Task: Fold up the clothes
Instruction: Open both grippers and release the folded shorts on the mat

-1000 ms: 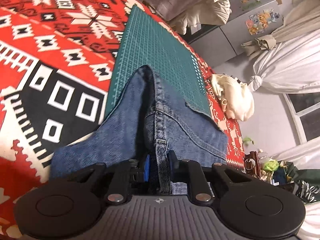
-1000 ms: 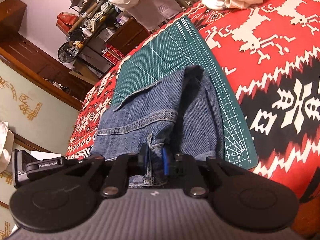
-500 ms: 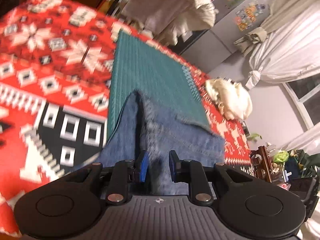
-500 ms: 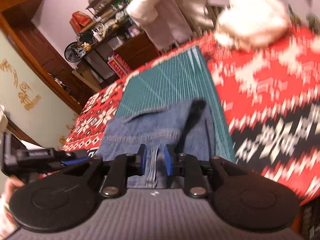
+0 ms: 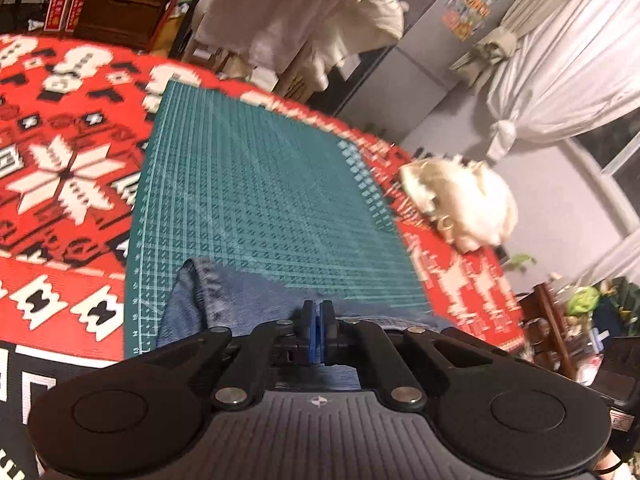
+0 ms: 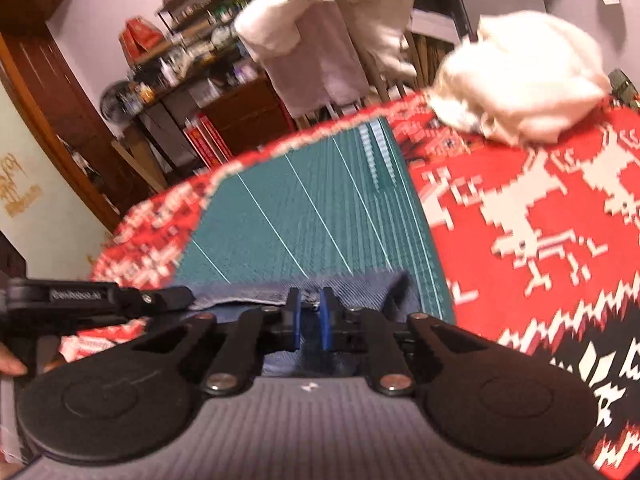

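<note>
Green mat point(image 5: 256, 200); jeans point(image 5: 240, 296) mostly hidden under hand-held grippers

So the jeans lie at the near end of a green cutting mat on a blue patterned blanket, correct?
Not quite. The blanket is red with white and black patterns, not blue; the left wrist view shows it plainly around the green cutting mat. The jeans do lie at the mat's near end.

Blue denim jeans point(image 5: 248, 300) on green mat point(image 5: 260, 192)
</note>
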